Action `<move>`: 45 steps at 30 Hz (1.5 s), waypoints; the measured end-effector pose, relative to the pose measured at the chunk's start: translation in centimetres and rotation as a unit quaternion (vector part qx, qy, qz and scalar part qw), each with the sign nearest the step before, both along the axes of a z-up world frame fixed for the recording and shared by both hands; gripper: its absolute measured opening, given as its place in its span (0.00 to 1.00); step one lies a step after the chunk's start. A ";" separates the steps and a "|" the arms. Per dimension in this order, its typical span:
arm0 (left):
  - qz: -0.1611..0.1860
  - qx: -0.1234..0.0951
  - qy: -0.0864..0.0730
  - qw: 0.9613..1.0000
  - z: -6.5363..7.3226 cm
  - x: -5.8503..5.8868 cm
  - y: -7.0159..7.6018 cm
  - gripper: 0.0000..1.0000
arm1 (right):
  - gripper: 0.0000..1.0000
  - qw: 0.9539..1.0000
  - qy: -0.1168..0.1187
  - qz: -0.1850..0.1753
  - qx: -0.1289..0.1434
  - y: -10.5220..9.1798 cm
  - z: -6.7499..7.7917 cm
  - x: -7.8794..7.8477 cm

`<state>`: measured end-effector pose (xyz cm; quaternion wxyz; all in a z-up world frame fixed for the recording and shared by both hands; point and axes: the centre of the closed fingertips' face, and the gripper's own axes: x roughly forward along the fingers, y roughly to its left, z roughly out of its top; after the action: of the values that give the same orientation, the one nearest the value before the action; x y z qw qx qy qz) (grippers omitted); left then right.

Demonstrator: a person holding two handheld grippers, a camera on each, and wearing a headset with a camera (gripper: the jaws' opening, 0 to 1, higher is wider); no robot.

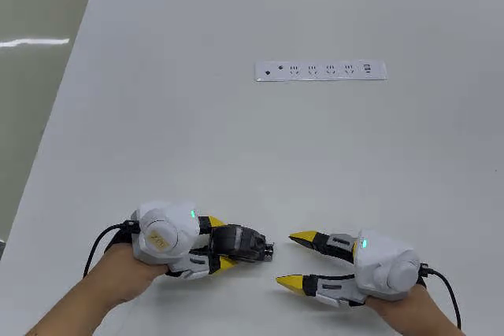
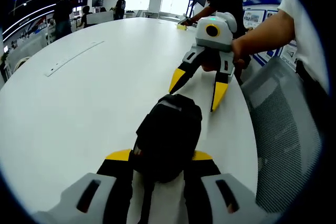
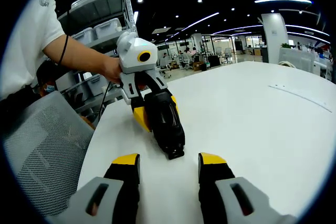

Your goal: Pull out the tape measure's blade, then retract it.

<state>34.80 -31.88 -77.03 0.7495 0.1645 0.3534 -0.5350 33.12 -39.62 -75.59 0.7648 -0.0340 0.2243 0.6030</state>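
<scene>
We've got the tape measure (image 1: 240,243) pinched between the jaws of the left gripper (image 1: 219,243). The black case sits low on the white surface (image 1: 236,131), down at the near end by us, with its nose pointing across at the right gripper (image 1: 296,259). That one's jaws are spread with nothing in them, tips near the nose of the case but not touching it. We can't see any blade out, so our guess is the pull hasn't started yet. The power strip (image 1: 320,70) is well apart, further back, so it's not a factor.

What we'd worry about from here:

- The tab at the nose is tiny, and we can't really make it out in the right gripper view. The yellow tips could easily close beside it or on the case instead.
- The left jaws only hold the rear part of the case. A pull that's off-axis could twist it or drag it right out.
- The spring could be a problem on the way back. If the right jaws let go too early, the blade could whip in and jolt the case loose.
</scene>
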 end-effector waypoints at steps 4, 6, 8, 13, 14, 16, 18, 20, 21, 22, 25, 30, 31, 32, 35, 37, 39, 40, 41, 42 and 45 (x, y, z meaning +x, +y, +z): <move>0.000 0.000 0.001 1.000 0.0 0.0 0.0 0.34 | 0.44 1.000 0.001 0.000 0.001 0.1 0.0 0.0; -0.001 -0.001 0.002 1.000 0.0 0.0 0.0 0.34 | 0.44 1.000 0.000 0.001 0.001 0.1 0.0 0.0; 0.000 -0.002 0.003 1.000 -0.1 -0.1 0.0 0.34 | 0.44 1.000 0.000 0.001 0.001 0.2 0.0 0.0; 0.001 0.001 0.003 1.000 -0.2 -0.1 0.0 0.34 | 0.44 1.000 -0.001 0.002 0.000 0.4 0.0 0.0; -0.001 0.002 0.002 1.000 -0.2 -0.1 0.0 0.34 | 0.44 1.000 -0.002 0.004 -0.001 0.5 -0.1 0.0; -0.003 0.004 0.002 1.000 -0.2 -0.1 0.0 0.34 | 0.44 1.000 -0.005 0.008 -0.003 0.8 -0.2 0.1; -0.005 0.005 0.002 1.000 -0.2 -0.1 0.0 0.33 | 0.43 1.000 -0.005 0.010 -0.004 1.0 -0.4 0.2; -0.005 0.004 0.004 1.000 -0.3 -0.1 0.1 0.33 | 0.42 1.000 -0.008 0.016 -0.007 1.2 -0.7 0.2; -0.005 0.004 0.004 1.000 -0.3 -0.1 0.0 0.33 | 0.42 1.000 -0.011 0.018 -0.008 1.3 -0.8 0.2; -0.007 0.003 0.004 1.000 -0.3 -0.1 0.0 0.33 | 0.41 1.000 -0.016 0.022 -0.009 1.5 -0.8 0.2; -0.011 0.006 0.004 1.000 -0.3 -0.1 0.0 0.33 | 0.39 0.999 -0.023 0.031 -0.013 1.6 -1.4 0.3; -0.013 0.010 0.007 1.000 -0.4 -0.1 0.1 0.33 | 0.35 0.999 -0.032 0.038 -0.015 1.9 -1.5 0.5; -0.013 0.010 0.007 1.000 -0.4 -0.1 0.1 0.33 | 0.35 0.999 -0.033 0.039 -0.015 1.9 -1.5 0.5; -0.013 0.010 0.006 1.000 -0.4 -0.2 0.0 0.33 | 0.35 0.998 -0.035 0.041 -0.015 2.0 -1.5 0.5; -0.012 0.009 0.008 1.000 -0.4 -0.1 0.1 0.32 | 0.33 0.998 -0.036 0.043 -0.012 2.2 -1.5 0.6; -0.014 0.008 0.008 1.000 -0.4 -0.1 0.1 0.32 | 0.33 0.998 -0.033 0.042 -0.013 2.3 -1.7 0.6; -0.014 0.008 0.008 1.000 -0.4 -0.1 0.1 0.32 | 0.31 0.998 -0.037 0.048 -0.017 2.3 -1.8 0.5; -0.014 0.007 0.009 1.000 -0.5 -0.1 0.1 0.32 | 0.30 0.998 -0.039 0.051 -0.018 2.3 -2.0 0.5; -0.014 0.008 0.009 1.000 -0.5 -0.1 0.0 0.32 | 0.29 0.998 -0.041 0.050 -0.017 2.4 -2.0 0.5; -0.014 0.008 0.009 1.000 -0.5 -0.1 0.0 0.32 | 0.28 0.998 -0.039 0.048 -0.014 2.5 -2.1 0.6; -0.015 0.008 0.009 1.000 -0.4 -0.1 0.0 0.32 | 0.26 0.998 -0.040 0.047 -0.014 2.8 -2.2 0.9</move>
<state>34.67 -31.87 -77.48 0.7371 0.1711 0.3616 -0.5447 34.06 -36.85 -77.74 0.7436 -0.0788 0.2001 0.6331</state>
